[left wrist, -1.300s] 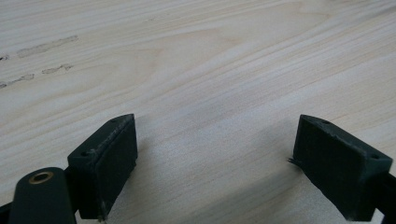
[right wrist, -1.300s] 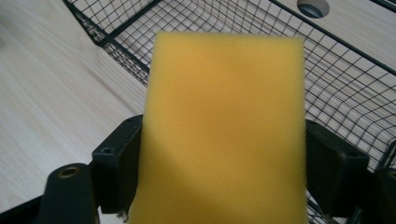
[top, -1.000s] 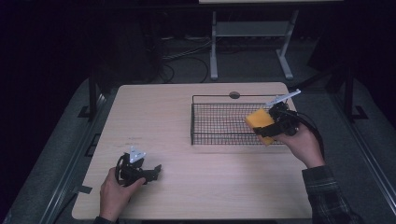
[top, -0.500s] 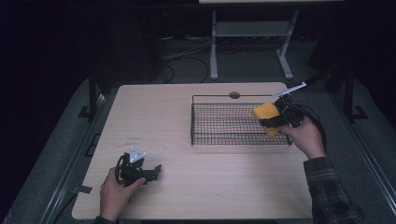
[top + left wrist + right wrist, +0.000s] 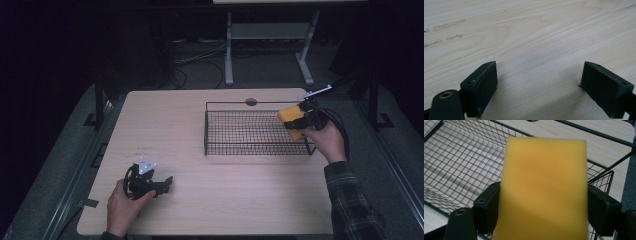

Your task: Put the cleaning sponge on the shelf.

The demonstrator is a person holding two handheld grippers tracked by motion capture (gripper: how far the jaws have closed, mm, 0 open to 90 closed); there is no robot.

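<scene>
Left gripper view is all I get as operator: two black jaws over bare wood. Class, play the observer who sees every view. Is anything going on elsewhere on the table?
Observer: Yes. The right gripper is clamped on a yellow sponge, with a jaw pressing on each of its sides.
Operator: Where is that sponge relative to a container?
Observer: It hangs at the right end of a black wire basket, as the high view shows.
Operator: Is anything in the basket already?
Observer: Its mesh floor looks bare; wood shows through it.
Operator: And where does my left gripper sit?
Observer: The left gripper rests near the table's front left, jaws open, far from the basket.
</scene>
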